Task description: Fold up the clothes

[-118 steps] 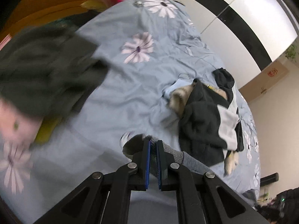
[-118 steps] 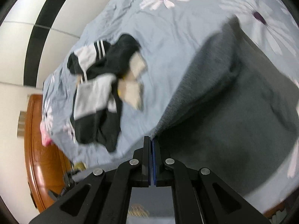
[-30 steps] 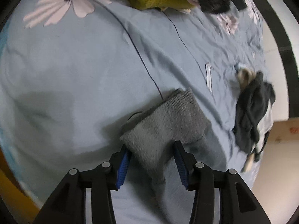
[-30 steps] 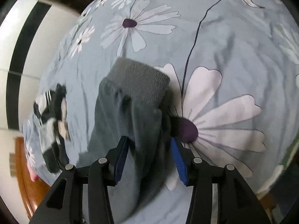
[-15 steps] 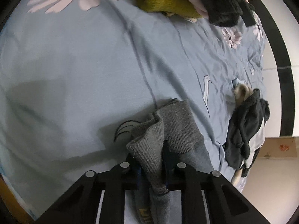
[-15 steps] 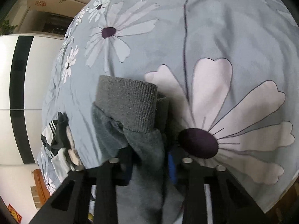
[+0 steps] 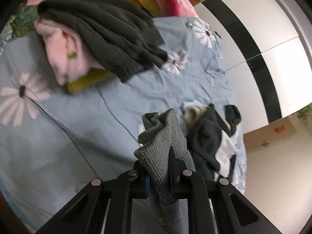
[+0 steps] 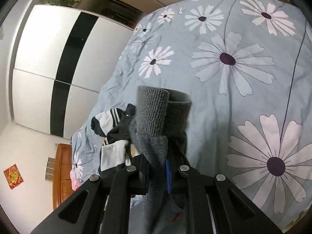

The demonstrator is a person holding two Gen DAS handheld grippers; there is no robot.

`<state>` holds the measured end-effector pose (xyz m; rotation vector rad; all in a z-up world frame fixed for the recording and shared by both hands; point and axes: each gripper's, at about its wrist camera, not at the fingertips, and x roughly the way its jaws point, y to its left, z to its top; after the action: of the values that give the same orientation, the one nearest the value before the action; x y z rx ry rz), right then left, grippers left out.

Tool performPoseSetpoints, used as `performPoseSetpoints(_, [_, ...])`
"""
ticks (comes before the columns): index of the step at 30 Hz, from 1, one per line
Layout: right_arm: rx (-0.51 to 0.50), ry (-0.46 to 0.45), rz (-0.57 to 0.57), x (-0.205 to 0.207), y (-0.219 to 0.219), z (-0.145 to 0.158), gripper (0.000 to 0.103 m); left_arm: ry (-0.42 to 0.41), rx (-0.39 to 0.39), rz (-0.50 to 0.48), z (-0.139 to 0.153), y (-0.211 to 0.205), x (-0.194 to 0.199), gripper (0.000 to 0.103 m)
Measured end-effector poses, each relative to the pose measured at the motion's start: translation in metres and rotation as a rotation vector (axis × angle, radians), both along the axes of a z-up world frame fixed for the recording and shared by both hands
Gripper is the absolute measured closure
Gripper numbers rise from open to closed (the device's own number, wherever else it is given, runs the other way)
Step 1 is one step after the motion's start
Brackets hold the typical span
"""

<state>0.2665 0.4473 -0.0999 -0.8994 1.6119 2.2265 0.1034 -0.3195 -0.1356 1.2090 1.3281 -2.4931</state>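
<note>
Both tongs [image 7: 159,167] [image 8: 157,156] clamp the grey garment [image 7: 161,146] — folded stack [image 7: 93,39] shows only left.

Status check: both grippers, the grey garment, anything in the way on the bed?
Left gripper shut on grey garment; right gripper closing on it too. Garment's ribbed ends lifted off bedspread. Black-and-white clothes heap lies close by.

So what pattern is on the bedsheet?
White daisies on blue-grey bedsheet, clearest in the right wrist view.

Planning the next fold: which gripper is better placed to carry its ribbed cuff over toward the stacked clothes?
Left, probably: the left gripper grips a grey garment cuff, and the stacked clothes show ahead only in its view.
</note>
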Motion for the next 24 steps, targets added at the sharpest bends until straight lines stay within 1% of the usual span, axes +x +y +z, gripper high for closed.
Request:
performPoseSetpoints(2, [-0.019,-0.072,0.000,0.003,-0.002,-0.027,0.090,-0.062,-0.024,0.015,-0.016,-0.014,0.005,0.088])
performPoseSetpoints(5, [-0.051,-0.237,0.001,0.012,-0.009,-0.081,0.090,-0.194,-0.064,0.020,-0.054,-0.026,0.009,0.088])
performPoseSetpoints(7, [-0.082,-0.318,-0.017,0.023,-0.012,-0.114,0.090,-0.280,-0.073,0.012,-0.081,-0.028,0.013,0.088])
performPoseSetpoints(9, [-0.105,-0.329,-0.047,0.033,-0.011,-0.125,0.090,-0.345,-0.093,0.014,-0.099,-0.030,0.021,0.088])
performPoseSetpoints(10, [-0.117,-0.331,-0.062,0.039,-0.011,-0.130,0.090,-0.353,-0.084,0.026,-0.104,-0.032,0.025,0.088])
performPoseSetpoints(12, [-0.109,-0.341,-0.047,0.040,-0.012,-0.130,0.090,-0.357,-0.068,0.051,-0.106,-0.034,0.031,0.088])
performPoseSetpoints(14, [-0.093,-0.350,-0.020,0.037,-0.013,-0.126,0.090,-0.343,-0.088,0.056,-0.096,-0.028,0.027,0.088])
performPoseSetpoints(17, [-0.081,-0.340,-0.003,0.030,-0.015,-0.120,0.090,-0.266,-0.185,0.013,-0.053,-0.003,0.018,0.088])
performPoseSetpoints(19, [-0.081,-0.334,-0.003,0.024,-0.015,-0.116,0.090,-0.183,-0.315,-0.083,-0.009,0.032,0.008,0.088])
performPoseSetpoints(20, [-0.085,-0.330,-0.005,0.022,-0.015,-0.115,0.090,-0.125,-0.388,-0.142,0.017,0.057,0.007,0.088])
performPoseSetpoints(23, [-0.104,-0.317,-0.013,0.022,-0.015,-0.114,0.090,-0.008,-0.461,-0.252,0.064,0.112,0.011,0.089])
performPoseSetpoints(24, [-0.109,-0.312,-0.013,0.022,-0.015,-0.113,0.090,0.032,-0.478,-0.296,0.075,0.137,0.010,0.089])
